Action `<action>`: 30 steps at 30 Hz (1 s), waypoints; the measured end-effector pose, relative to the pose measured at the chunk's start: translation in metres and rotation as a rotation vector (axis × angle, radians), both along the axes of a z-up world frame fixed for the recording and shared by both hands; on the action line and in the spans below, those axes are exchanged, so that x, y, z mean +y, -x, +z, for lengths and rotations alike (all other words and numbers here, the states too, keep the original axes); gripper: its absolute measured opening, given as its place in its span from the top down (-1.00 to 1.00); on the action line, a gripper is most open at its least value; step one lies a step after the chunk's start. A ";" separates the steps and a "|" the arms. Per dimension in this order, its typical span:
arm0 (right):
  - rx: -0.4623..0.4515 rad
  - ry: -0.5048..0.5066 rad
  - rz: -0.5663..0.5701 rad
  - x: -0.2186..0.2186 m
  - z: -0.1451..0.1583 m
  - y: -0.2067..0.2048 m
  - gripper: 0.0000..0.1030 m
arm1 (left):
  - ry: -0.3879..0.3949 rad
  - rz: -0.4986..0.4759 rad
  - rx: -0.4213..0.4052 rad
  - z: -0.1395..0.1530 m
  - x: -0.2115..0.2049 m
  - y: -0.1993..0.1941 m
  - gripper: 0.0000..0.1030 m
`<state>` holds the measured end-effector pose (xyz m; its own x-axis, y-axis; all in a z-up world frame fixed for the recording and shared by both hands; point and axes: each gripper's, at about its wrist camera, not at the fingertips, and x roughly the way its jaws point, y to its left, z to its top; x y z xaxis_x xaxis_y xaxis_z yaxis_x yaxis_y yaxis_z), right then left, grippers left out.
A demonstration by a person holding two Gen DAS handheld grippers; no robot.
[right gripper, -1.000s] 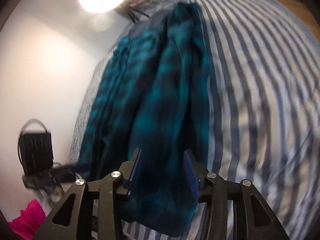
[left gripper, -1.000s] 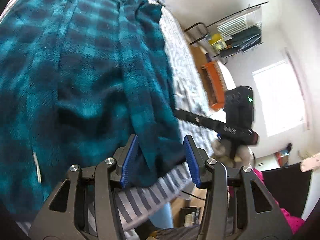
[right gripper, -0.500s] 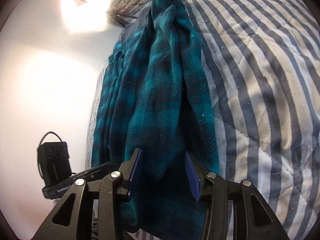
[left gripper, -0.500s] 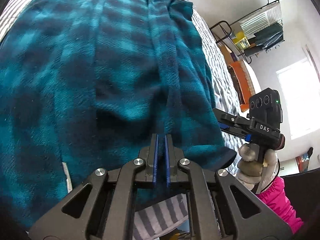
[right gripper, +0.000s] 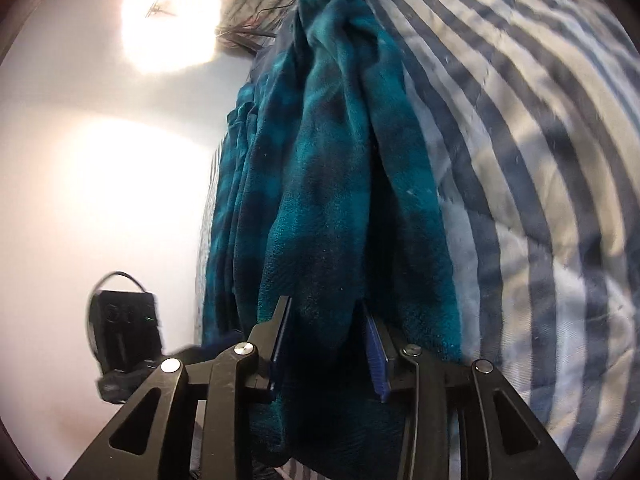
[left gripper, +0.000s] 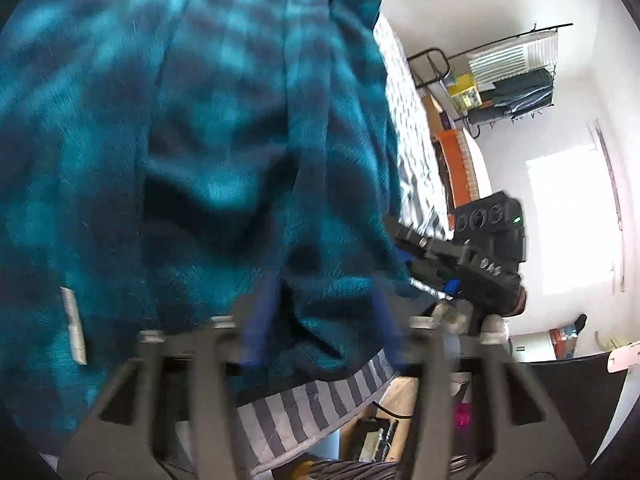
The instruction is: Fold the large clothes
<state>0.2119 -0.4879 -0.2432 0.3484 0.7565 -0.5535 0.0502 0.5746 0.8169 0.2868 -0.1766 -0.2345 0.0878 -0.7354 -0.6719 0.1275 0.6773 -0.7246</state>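
the left gripper (left gripper: 320,320) is opening, with the edge of the blue checked blanket (left gripper: 192,132) between its blurry fingers (left gripper: 258,320); the right gripper (left gripper: 404,258) is just beside the blanket's corner.

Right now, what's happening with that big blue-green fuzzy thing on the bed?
A person is folding a big teal checked fleece on the striped bed, with a hand-held gripper in each hand. The right gripper has a fold of the near edge between its jaws, which are closing on it. The left gripper also has the edge between its jaws, which are opening.

garment (left gripper: 208,152) on bed (right gripper: 540,160) | rack (left gripper: 516,76) beyond bed | garment edge at bed's near edge
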 end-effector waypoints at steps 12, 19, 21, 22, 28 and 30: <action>-0.118 0.232 0.005 -0.029 0.081 0.009 0.95 | 0.001 -0.081 -0.116 0.027 -0.034 0.017 0.96; -0.022 0.168 -0.006 -0.035 0.038 0.028 0.45 | -0.065 -0.098 -0.094 0.007 -0.046 0.019 0.95; -0.026 0.142 0.022 -0.030 0.038 0.042 0.33 | -0.052 -0.095 -0.091 0.012 -0.043 0.022 0.95; -0.027 0.126 0.031 -0.028 0.038 0.049 0.20 | -0.041 -0.092 -0.078 0.014 -0.042 0.022 0.95; 0.030 0.009 0.045 -0.022 0.017 0.070 0.44 | -0.016 -0.117 -0.096 0.020 -0.052 0.022 0.91; 0.046 -0.054 0.041 -0.025 0.017 0.071 0.69 | -0.002 -0.105 -0.107 0.030 -0.056 0.020 0.96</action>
